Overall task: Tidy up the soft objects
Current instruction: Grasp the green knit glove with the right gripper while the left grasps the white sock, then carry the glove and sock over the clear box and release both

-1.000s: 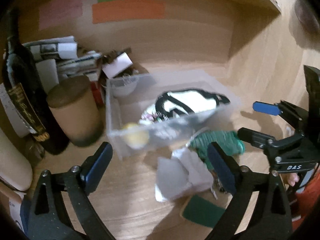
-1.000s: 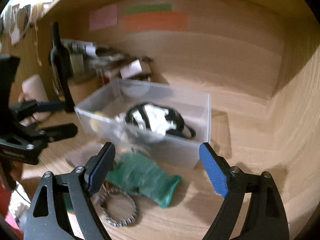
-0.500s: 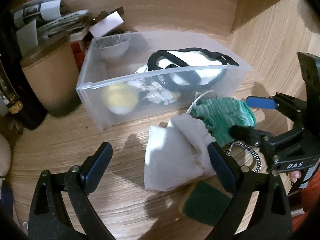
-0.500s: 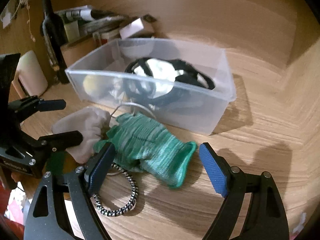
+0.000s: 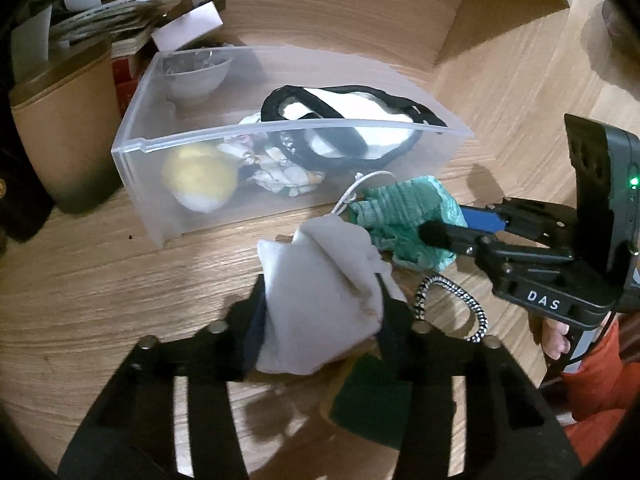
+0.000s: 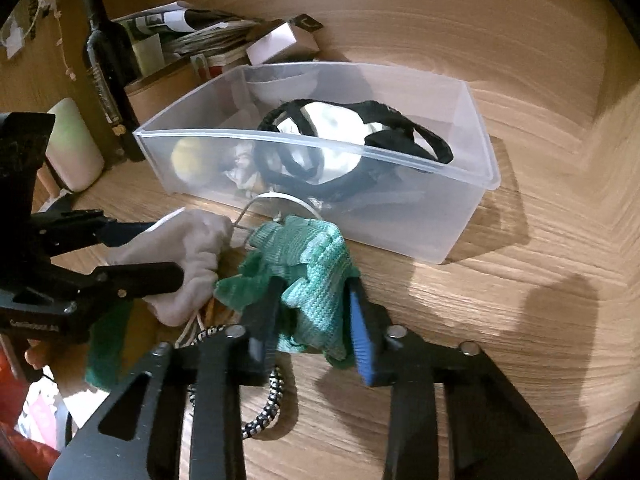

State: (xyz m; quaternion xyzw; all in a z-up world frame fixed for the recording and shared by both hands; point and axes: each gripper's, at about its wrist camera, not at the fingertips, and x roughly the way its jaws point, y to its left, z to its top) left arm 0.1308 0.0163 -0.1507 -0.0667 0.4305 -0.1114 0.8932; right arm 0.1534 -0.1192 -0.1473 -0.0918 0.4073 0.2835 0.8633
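My left gripper (image 5: 320, 320) is shut on a white drawstring pouch (image 5: 320, 292) on the wooden desk; the pouch also shows in the right wrist view (image 6: 184, 256). My right gripper (image 6: 312, 320) is shut on a green knitted cloth (image 6: 308, 264), which also shows in the left wrist view (image 5: 404, 216). Just behind both stands a clear plastic bin (image 6: 472, 208) holding a black-and-white fabric item (image 5: 348, 128), a yellow soft ball (image 5: 198, 180) and a patterned cloth (image 5: 280, 168).
A black-and-white elastic loop (image 5: 460, 304) and a green sponge (image 5: 372, 396) lie on the desk by the grippers. A tan cylinder (image 5: 64, 120), a dark bottle (image 6: 108, 68), stacked papers (image 6: 192, 28) and a white bowl (image 5: 196, 76) stand left and behind the bin.
Both grippers moved forward and down and closed: the left on the white pouch, the right on the green cloth. Both were open half a second ago.
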